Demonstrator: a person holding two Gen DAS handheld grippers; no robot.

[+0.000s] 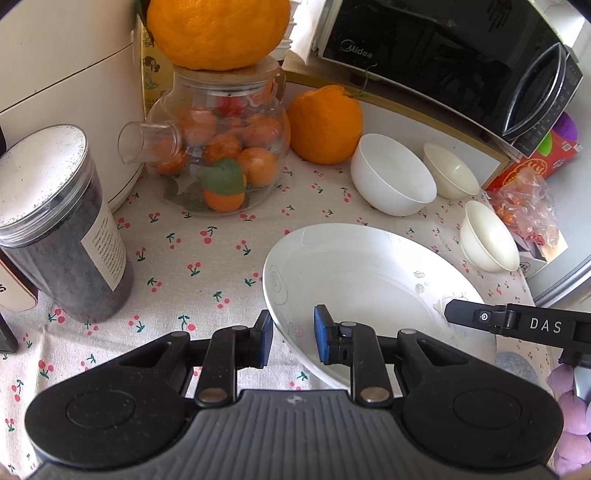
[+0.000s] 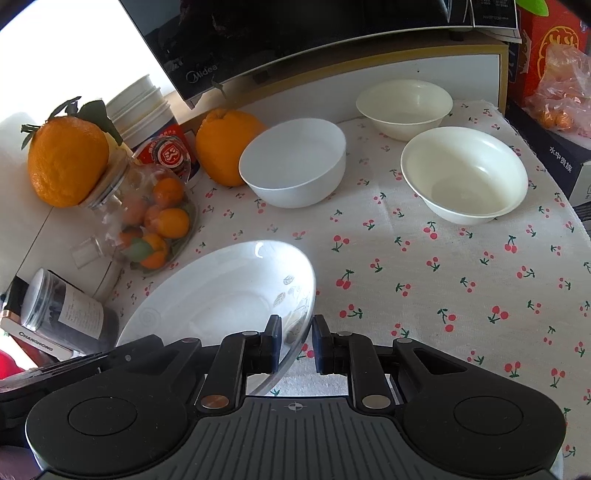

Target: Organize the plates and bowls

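A wide white plate (image 1: 369, 280) (image 2: 221, 295) with faint leaf and swirl marks is held tilted over the cherry-print tablecloth (image 2: 424, 280). My left gripper (image 1: 293, 336) is shut on its near-left rim, one blue pad inside the plate and one outside. My right gripper (image 2: 297, 343) is shut on the opposite rim; one of its fingers (image 1: 465, 314) shows at the plate's right edge in the left wrist view. Behind the plate stand a white bowl (image 1: 391, 173) (image 2: 291, 166) and two cream bowls (image 2: 404, 103) (image 2: 463, 173), all upright and empty.
A glass teapot (image 1: 221, 147) full of small oranges carries a big orange (image 1: 218, 29) on its lid; another orange (image 1: 325, 125) sits beside it. A dark jar (image 1: 62, 221), a white appliance (image 1: 55, 55), a microwave (image 1: 443, 55) and a plastic bag (image 1: 524, 206) ring the cloth.
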